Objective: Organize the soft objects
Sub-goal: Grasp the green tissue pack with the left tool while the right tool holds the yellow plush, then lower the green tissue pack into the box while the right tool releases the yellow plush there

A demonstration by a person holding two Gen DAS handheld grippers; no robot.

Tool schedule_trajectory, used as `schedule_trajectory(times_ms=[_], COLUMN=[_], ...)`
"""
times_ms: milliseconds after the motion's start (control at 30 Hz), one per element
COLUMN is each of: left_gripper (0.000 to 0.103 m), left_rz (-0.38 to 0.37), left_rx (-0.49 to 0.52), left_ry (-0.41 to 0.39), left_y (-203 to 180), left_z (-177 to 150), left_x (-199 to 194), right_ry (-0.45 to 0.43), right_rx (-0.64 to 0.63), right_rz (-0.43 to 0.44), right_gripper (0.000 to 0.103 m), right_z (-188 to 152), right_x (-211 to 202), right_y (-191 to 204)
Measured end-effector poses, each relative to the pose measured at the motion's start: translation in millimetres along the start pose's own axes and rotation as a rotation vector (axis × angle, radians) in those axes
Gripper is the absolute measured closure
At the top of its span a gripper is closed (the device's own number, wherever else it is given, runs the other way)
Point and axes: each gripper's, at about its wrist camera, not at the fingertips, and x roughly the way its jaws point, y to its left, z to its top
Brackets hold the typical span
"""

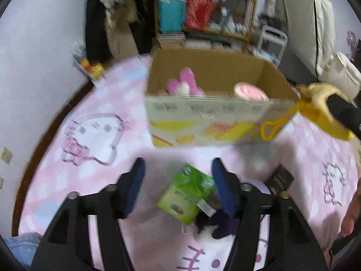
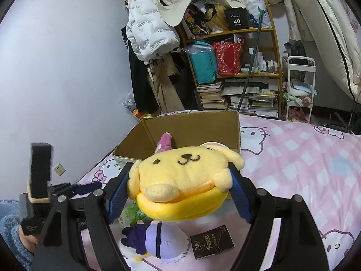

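The right gripper (image 2: 180, 194) grasps the yellow plush (image 2: 182, 180), jaws clenched. Next: release it over the cardboard box (image 2: 191, 124). The left gripper (image 1: 178, 187) hovers, jaws released

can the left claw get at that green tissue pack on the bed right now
Probably yes. The left claw is open, and the green tissue pack lies between its fingers on the bed, nothing covering its top. The purple plush touches its near corner, so it might snag.

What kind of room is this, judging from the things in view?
Most likely a bedroom: the cardboard box sits on a bed with a pink cartoon-cat sheet, a white jacket hangs by the wall, and a cluttered shelf stands behind.
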Motion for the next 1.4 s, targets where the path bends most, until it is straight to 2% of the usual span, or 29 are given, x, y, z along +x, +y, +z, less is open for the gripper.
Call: schedule_trajectory(times_ms=[67,233,300,433,533,867,900,967,1000,1133,1233,1400], left_gripper=[0.036,0.033,0.029,0.025,0.023,0.024,0.025,0.042,0.043,0.044,0.044,0.044], left_rz=[-0.017,0.040,0.051,0.016,0.038,0.018,0.016,-0.008,-0.009,0.052,0.090,0.093], left_rx=[0.007,0.032,0.020,0.028,0.058,-0.011,-0.014,-0.018,-0.013,0.035,0.033,-0.004], left_ry=[0.067,0.152,0.167,0.200,0.200,0.274,0.279,0.283,0.284,0.229,0.160,-0.041], left_y=[-1,-5,-2,-3,-8,0,0,0,-2,-8,-14,-12], left_z=[-2,-6,-6,-5,-5,-9,-11,-12,-12,-16,-18,-10], left_x=[15,38,44,51,53,74,76,78,78,70,49,-5], right_ry=[0.006,0.023,0.029,0.034,0.034,0.055,0.056,0.057,0.056,0.043,0.032,-0.024], right_rx=[0.004,0.009,0.012,0.014,0.017,0.035,0.035,0.030,0.027,0.011,0.036,0.005], right_rz=[-0.002,0.000,0.003,-0.002,-0.003,0.008,0.009,0.008,0.007,0.000,0.026,0.010], right_gripper=[0.019,0.020,0.020,0.019,0.019,0.019,0.019,0.019,0.019,0.020,0.019,0.019], right_z=[-1,-3,-3,-3,-3,-4,-4,-4,-4,-5,-5,1], right_x=[2,7,9,12,13,20,21,22,22,20,17,6], right_y=[-1,-5,-6,-7,-8,-11,-11,-10,-10,-9,-10,-6])
